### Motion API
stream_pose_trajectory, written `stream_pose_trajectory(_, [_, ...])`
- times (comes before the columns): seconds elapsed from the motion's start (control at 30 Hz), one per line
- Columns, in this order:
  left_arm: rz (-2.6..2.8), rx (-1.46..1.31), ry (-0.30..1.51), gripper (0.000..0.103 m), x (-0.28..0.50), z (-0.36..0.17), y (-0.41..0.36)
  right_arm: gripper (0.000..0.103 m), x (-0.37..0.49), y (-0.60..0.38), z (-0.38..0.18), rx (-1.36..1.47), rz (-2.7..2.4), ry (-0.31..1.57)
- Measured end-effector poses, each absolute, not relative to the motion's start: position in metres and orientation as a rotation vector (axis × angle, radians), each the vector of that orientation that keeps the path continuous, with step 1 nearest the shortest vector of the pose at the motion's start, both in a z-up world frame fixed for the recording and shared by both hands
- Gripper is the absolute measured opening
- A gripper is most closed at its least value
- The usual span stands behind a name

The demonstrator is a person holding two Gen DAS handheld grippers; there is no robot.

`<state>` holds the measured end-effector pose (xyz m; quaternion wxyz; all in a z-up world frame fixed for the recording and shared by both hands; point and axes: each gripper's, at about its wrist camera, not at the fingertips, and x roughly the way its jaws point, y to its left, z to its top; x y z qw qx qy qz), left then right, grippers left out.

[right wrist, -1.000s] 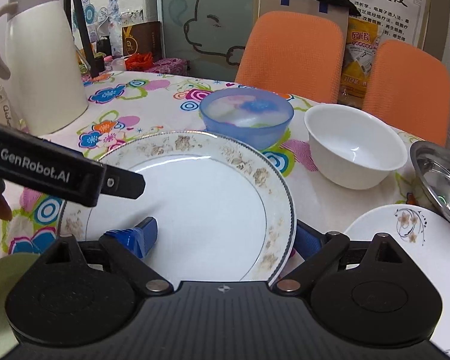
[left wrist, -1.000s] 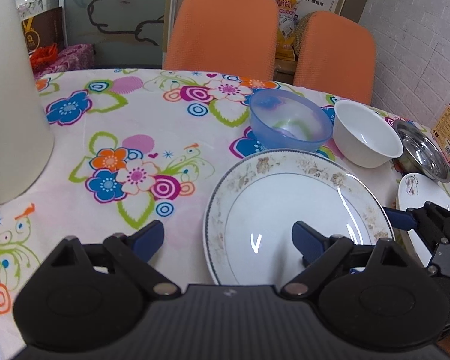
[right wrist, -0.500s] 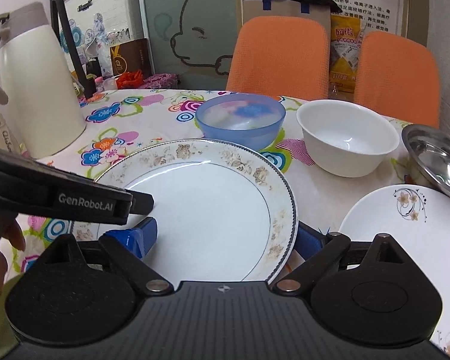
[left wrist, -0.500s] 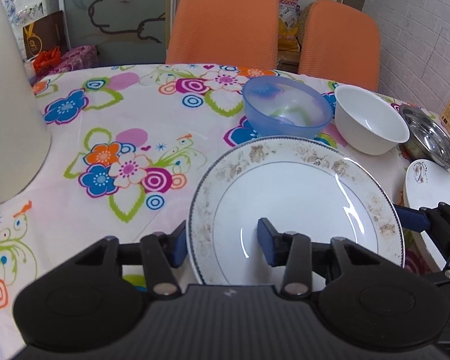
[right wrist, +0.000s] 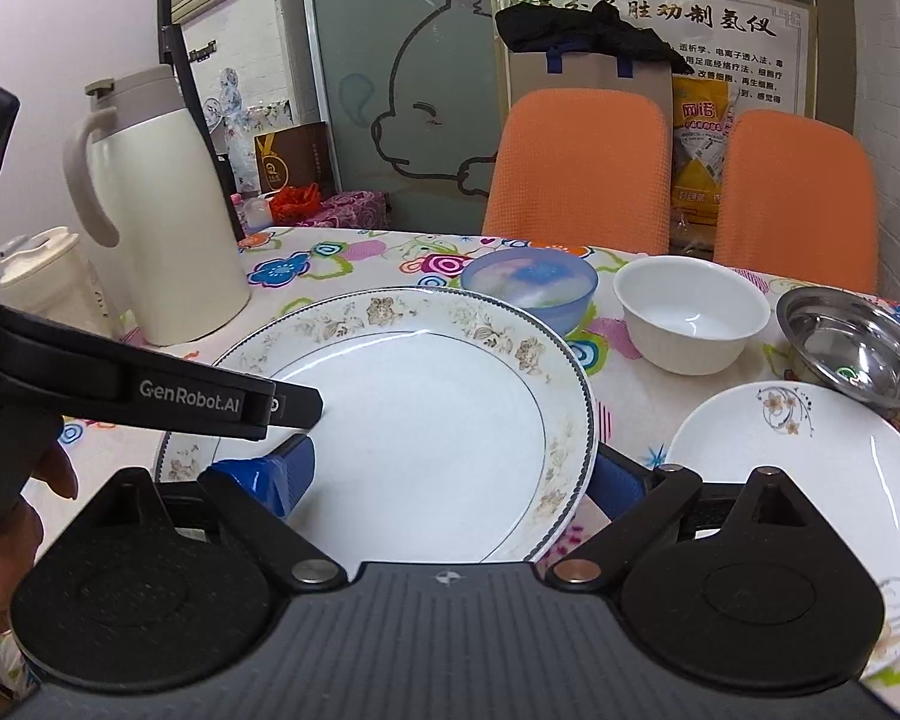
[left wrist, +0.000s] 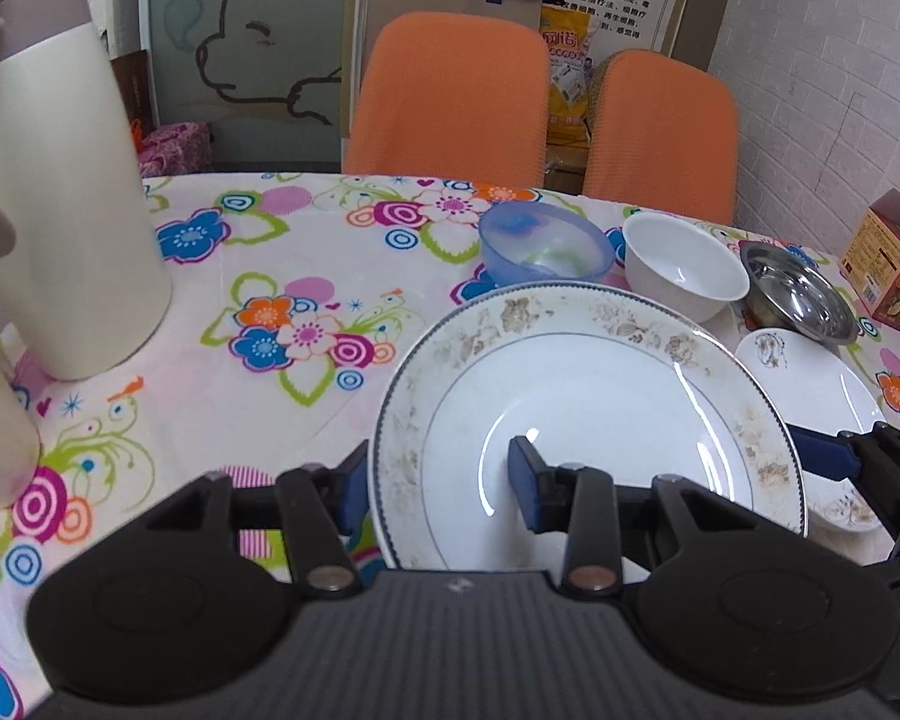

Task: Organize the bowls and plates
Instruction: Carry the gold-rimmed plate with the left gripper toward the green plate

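Observation:
A large white plate with a brown floral rim (left wrist: pixel 600 408) (right wrist: pixel 438 420) is tilted up off the flowered tablecloth. My left gripper (left wrist: pixel 438 492) is shut on its left rim, one pad under the rim and one on the plate's face. My right gripper (right wrist: pixel 450 477) is open and straddles the plate's right rim, with its left pad on the face and its right pad outside the rim. A small white plate (left wrist: pixel 810 378) (right wrist: pixel 798 468) lies to the right. Behind stand a blue bowl (right wrist: pixel 534 282), a white bowl (right wrist: pixel 690 312) and a steel bowl (right wrist: pixel 858 348).
A tall cream thermos jug (right wrist: pixel 168 210) and a small white container (right wrist: pixel 48 282) stand on the left of the table. Two orange chairs (left wrist: pixel 450 90) are behind the table. A red box (left wrist: pixel 888 264) sits at the far right. A hand (right wrist: pixel 6 540) holds the left gripper.
My left gripper went from open to shut on the large plate's left rim. The plate has since risen and tilted off the cloth, and both views have moved up with it.

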<state>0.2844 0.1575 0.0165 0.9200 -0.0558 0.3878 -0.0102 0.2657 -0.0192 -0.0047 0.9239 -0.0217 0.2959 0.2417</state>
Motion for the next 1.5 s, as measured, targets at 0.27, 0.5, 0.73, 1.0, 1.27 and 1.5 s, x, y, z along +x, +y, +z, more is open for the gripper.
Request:
stream_pose_trajectory(0.27, [0.014, -0.128, 0.810, 0.039, 0.202, 0.006, 0.160, 0.083, 0.193, -0.017, -0.011, -0.041, 0.521, 0.629])
stream_pose_trajectory(0.5, [0.035, -0.109, 0.814, 0.039, 0.168, -0.013, 0.160, 0.083, 0.167, -0.015, -0.027, -0.019, 0.526, 0.669])
stream_pose_trajectory(0.73, [0.048, -0.046, 0.780, 0.039, 0.164, -0.019, 0.154, 0.083, 0.163, -0.013, -0.034, -0.025, 0.516, 0.656])
stream_pose_trajectory(1.0, [0.040, -0.090, 0.711, 0.059, 0.156, -0.002, 0.161, 0.082, 0.157, -0.024, -0.021, -0.025, 0.486, 0.554])
stream_pose_trajectory(1.27, [0.028, -0.098, 0.713, 0.067, 0.153, 0.005, 0.159, 0.082, 0.156, -0.051, -0.021, 0.051, 0.480, 0.562])
stream_pose_trajectory(1.5, [-0.041, -0.112, 0.747, 0.070, 0.165, 0.005, 0.137, 0.082, 0.160, -0.105, -0.028, 0.145, 0.363, 0.602])
